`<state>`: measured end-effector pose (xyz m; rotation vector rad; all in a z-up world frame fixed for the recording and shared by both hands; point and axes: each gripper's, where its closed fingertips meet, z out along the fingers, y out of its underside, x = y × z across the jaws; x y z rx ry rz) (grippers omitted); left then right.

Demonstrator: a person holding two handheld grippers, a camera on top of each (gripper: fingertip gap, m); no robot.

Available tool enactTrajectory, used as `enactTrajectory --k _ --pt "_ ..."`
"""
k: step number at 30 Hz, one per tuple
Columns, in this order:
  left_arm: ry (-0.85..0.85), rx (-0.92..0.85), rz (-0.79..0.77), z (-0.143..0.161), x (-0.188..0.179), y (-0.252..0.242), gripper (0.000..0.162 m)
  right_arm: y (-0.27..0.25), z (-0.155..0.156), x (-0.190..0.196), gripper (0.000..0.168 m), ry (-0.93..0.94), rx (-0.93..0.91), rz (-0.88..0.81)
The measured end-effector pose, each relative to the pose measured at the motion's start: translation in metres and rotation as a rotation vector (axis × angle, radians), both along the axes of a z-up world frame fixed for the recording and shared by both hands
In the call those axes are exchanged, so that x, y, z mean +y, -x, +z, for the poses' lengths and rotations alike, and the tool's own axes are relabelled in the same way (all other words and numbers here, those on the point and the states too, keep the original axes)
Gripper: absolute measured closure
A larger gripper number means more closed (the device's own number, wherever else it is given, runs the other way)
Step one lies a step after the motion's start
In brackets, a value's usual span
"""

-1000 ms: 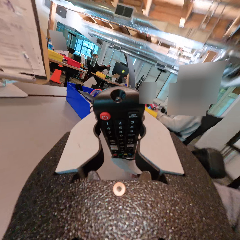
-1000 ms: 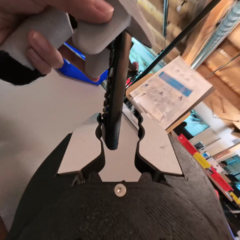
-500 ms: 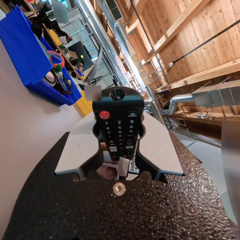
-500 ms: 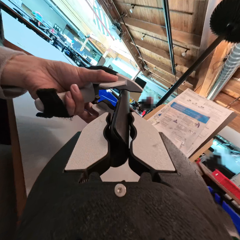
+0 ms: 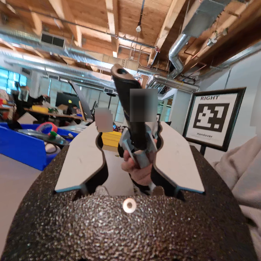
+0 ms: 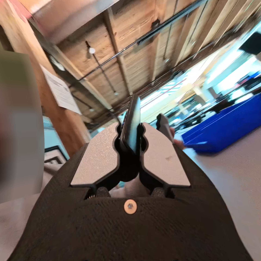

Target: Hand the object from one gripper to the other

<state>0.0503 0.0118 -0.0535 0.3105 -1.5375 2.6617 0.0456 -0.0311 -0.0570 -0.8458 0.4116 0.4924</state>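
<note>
Right hand-held gripper (image 6: pixel 130 134) clamps slim, glossy black remote (image 6: pixel 130 127) edgewise.

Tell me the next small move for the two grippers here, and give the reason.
Probably draw the left gripper back and clear. Its fingers stand wide apart with nothing between them touching, while the right gripper is shut on the black remote control. In the left wrist view the remote stands up out of the right gripper, so the handover looks done.
</note>
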Motion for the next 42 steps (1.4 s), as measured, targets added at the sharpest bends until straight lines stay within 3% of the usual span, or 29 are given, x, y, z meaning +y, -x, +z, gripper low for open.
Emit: enactTrajectory --k 5,9,11,15,17,21,25,29,34,38,42 --pt "0.015 -0.212 -0.033 0.007 0.010 0.024 0.095 0.020 -0.020 0.031 0.141 0.026 0.127 0.276" --pt "-0.056 -0.333 -0.040 0.006 0.011 0.037 0.114 0.024 -0.024 0.036 0.141 0.015 0.126 0.318" --pt "-0.089 -0.280 -0.022 0.006 0.009 0.031 0.114 0.014 -0.030 0.036 0.132 0.091 0.084 0.195" --pt "-0.145 -0.094 0.107 0.004 0.010 -0.001 0.114 -0.011 -0.053 0.030 0.088 0.411 -0.190 -0.197" --pt "-0.212 -0.001 0.151 -0.001 0.008 -0.012 0.114 -0.019 -0.060 0.026 0.086 0.576 -0.396 -0.385" --pt "-0.363 0.015 0.187 -0.011 -0.006 -0.008 0.115 -0.031 -0.067 0.019 0.087 0.874 -0.768 -0.710" --pt "-0.429 -0.093 0.117 -0.012 -0.024 0.015 0.115 -0.018 -0.082 0.031 0.087 0.967 -0.864 -0.612" --pt "-0.544 -0.201 0.091 -0.026 -0.032 0.026 0.114 -0.005 -0.102 0.041 0.105 1.021 -0.916 -0.475" --pt "-0.595 -0.249 0.099 -0.032 -0.035 0.030 0.114 -0.008 -0.113 0.045 0.104 1.135 -0.929 -0.496" --pt "-0.549 -0.233 0.078 -0.027 -0.032 0.031 0.114 -0.001 -0.106 0.049 0.106 1.032 -0.860 -0.434" --pt "-0.500 -0.252 0.051 -0.023 -0.030 0.034 0.094 0.008 -0.094 0.051 0.107 0.857 -0.694 -0.319"
